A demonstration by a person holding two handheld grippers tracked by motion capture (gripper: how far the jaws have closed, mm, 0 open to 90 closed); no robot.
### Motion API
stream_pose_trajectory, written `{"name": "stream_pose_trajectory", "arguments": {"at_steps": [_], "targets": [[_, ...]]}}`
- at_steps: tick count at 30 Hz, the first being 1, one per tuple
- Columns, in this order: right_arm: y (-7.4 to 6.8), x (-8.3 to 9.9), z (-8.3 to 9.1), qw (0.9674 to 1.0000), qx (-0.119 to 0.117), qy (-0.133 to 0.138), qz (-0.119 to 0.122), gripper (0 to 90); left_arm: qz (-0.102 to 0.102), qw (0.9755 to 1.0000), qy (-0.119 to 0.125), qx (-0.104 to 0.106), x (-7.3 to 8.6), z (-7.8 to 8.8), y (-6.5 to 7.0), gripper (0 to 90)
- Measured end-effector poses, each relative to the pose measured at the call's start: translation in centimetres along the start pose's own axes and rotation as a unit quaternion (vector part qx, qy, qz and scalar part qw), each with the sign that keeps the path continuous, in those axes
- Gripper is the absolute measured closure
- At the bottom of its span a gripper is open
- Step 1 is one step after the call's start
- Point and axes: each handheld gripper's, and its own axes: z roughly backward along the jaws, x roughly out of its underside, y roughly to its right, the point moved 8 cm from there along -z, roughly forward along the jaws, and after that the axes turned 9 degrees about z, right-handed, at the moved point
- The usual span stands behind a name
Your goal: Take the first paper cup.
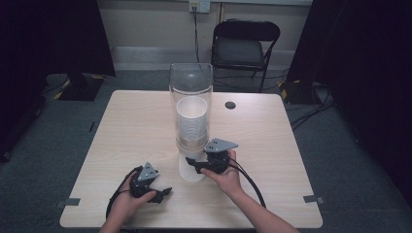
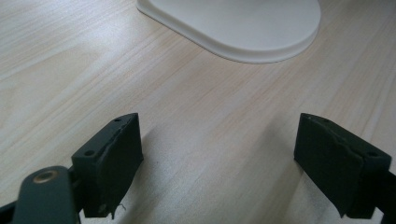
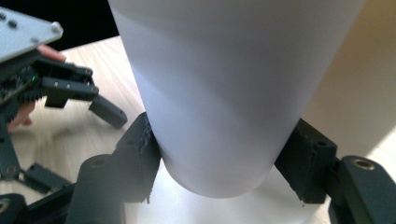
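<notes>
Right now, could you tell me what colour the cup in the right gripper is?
White; the cup shows best in the right gripper view.

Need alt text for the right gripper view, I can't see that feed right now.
The right gripper has its two black jaws clamped on the bottom end of a white paper cup hanging above the dispenser's white base. At the left, the left gripper rests on the wooden table.
</notes>
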Motion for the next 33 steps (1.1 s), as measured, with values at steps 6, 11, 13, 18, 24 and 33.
{"name": "stream_pose_trajectory", "arguments": {"at_steps": [6, 11, 13, 18, 24, 33], "targets": [[0.2, 0.0, -0.1, 1.0, -0.003, 0.005, -0.006, 35.3, 0.001, 1.0, 0.0, 0.001, 0.0, 0.0, 0.0, 14.7], [0.0, -0.3, 0.0, 0.9999, 0.001, 0.013, -0.009, 27.3, 0.008, 1.0, 0.0, 0.001, 0.0, 0.0, 0.1, 14.8], [0.0, -1.5, 0.4, 0.9997, 0.009, 0.023, -0.005, 21.6, 0.003, 1.0, 0.0, 0.0, 0.0, 0.0, 0.0, 14.8], [0.5, -2.3, 0.6, 0.9996, 0.009, 0.025, -0.004, 30.0, 0.004, 1.0, 0.0, 0.0, 0.0, 0.0, 0.1, 14.7], [0.4, -1.6, 0.4, 0.9993, 0.013, 0.034, -0.006, 33.0, 0.004, 1.0, 0.0, 0.0, 0.0, 0.0, 0.1, 14.7], [0.5, -1.5, 0.4, 0.9995, 0.009, 0.028, 0.009, 33.5, 0.004, 1.0, 0.0, -0.001, 0.0, 0.0, 0.1, 14.7]]}}
